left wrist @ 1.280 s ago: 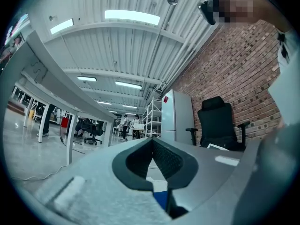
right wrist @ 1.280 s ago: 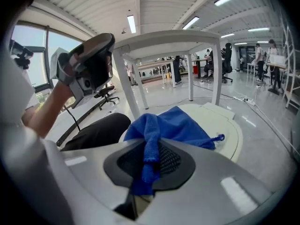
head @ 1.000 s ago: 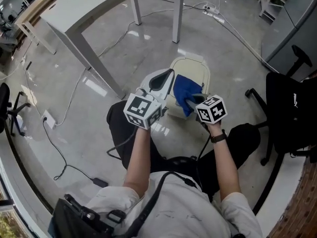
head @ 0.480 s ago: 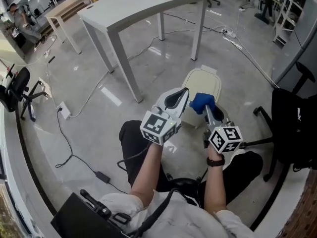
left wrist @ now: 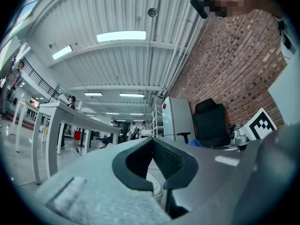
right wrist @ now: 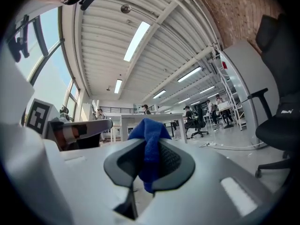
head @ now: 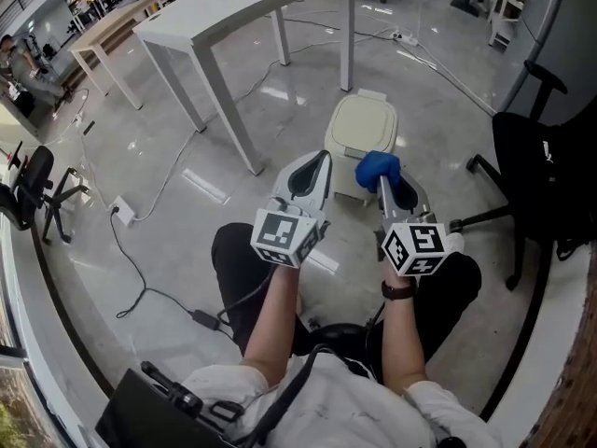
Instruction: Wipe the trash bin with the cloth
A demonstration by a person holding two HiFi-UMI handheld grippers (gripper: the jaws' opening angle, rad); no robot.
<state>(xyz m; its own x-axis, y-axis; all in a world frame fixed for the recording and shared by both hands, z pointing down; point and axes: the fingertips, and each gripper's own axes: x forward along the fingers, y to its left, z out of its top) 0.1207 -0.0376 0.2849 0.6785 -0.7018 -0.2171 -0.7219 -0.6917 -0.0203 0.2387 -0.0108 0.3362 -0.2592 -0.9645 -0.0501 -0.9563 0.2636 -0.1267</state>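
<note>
Cream trash bin (head: 362, 131) stands lid-down on the floor; at its near edge the right gripper (head: 383, 179) pinches a bunched blue cloth (head: 378, 168), the left gripper (head: 312, 163) just beside its near-left corner, a white table (head: 233, 12) beyond it

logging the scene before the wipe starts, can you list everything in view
trash bin: one, cream, on the floor ahead of the person, lid down
cloth: one, blue, bunched, pinched in the right tongs close to the bin
white table: one, white, beyond the bin to the left
wooden table: one, light wood, far upper left
right chair: one, black, at the right edge
left chair: one, black, at the left edge
power strip: one, white, on the floor at left, black cable running from it
left tongs: one, grey, shut, nothing held
right tongs: one, grey, shut on the cloth
</note>
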